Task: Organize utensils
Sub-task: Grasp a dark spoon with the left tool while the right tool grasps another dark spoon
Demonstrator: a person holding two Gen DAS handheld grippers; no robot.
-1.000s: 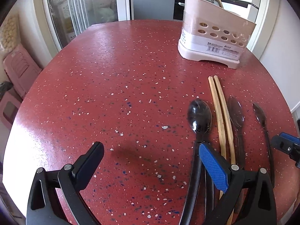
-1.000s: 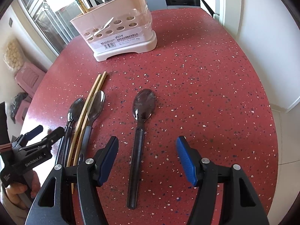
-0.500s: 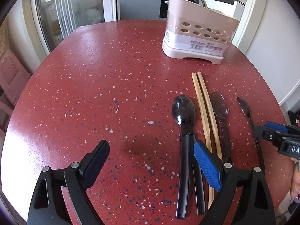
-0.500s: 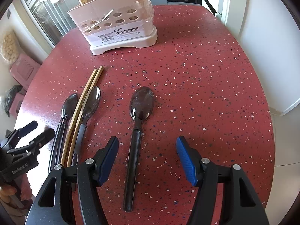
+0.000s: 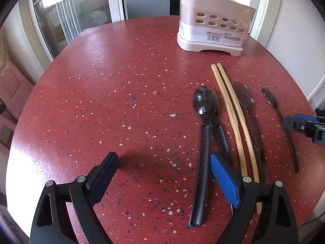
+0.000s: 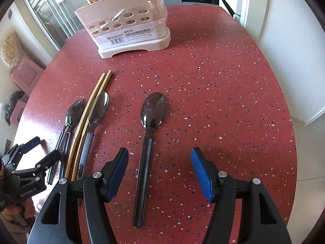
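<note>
Utensil holder point(image 6: 130, 28), pink, barcode label with small unreadable print, was placed at the far side of the red table point(image 6: 213, 81). Spoons point(image 6: 150, 138) and chopsticks point(image 6: 91, 113) were laid nearer. Right gripper point(image 6: 159, 172) and left gripper point(image 5: 164, 179), marked "GenRobot.AI", were held agape, empty

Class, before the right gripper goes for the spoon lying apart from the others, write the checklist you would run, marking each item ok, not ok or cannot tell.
1. Right gripper open: ok.
2. Lone spoon has bare table on both sides: ok.
3. Its handle lies between the open fingers: ok.
4. Left gripper open and holding nothing: ok.
5. Holder upright on the table: ok.
6. Free compartment in the holder: cannot tell; its inside is hidden.
</note>
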